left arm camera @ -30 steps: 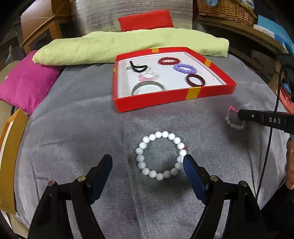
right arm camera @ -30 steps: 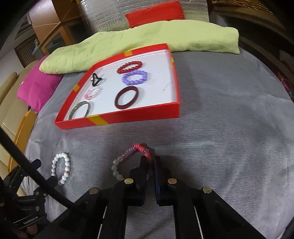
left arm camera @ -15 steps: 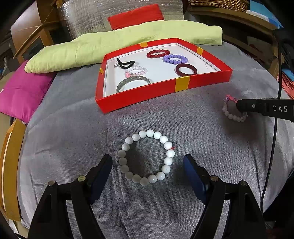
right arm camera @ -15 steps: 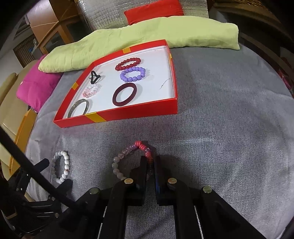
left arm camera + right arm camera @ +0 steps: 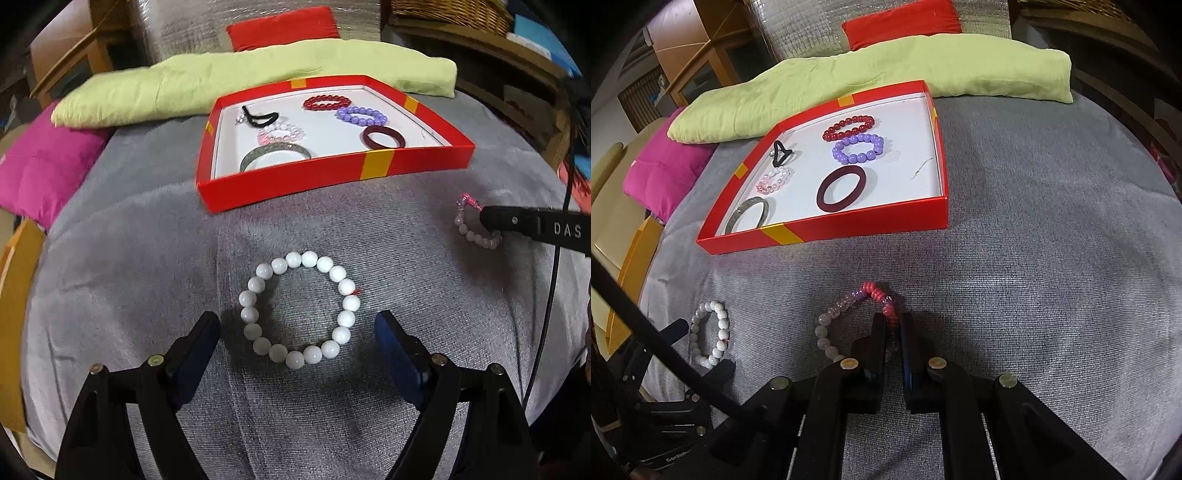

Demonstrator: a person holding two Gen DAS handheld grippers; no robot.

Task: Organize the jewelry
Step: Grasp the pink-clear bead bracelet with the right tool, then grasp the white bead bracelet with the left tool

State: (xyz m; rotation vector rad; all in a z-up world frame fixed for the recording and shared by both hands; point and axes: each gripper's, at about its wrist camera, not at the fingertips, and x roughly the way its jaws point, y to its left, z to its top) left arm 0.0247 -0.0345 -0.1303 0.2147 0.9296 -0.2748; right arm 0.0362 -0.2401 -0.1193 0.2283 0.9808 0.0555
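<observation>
White bead bracelet (image 5: 299, 308) lies on the grey cloth (image 5: 147, 240), now centred between the left gripper (image 5: 295, 334) jaws, which have just widened, untouching. Right gripper (image 5: 893, 326) remains clamped on the pink bead bracelet (image 5: 857, 299) before the red tray (image 5: 827, 230) front edge.

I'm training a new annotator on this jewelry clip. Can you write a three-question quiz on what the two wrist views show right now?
1. True or false: the white bead bracelet already lies inside the red tray.
2. Which gripper is shut on a bracelet? A) left gripper B) right gripper C) neither
3. Fill in: the piece lying nearest the tray's front right corner is the dark red ___.

Key
1. False. It lies on the grey cloth between the open left fingers, which do not touch it.
2. B. It pinches the pink and clear bead bracelet.
3. Bangle.
</observation>
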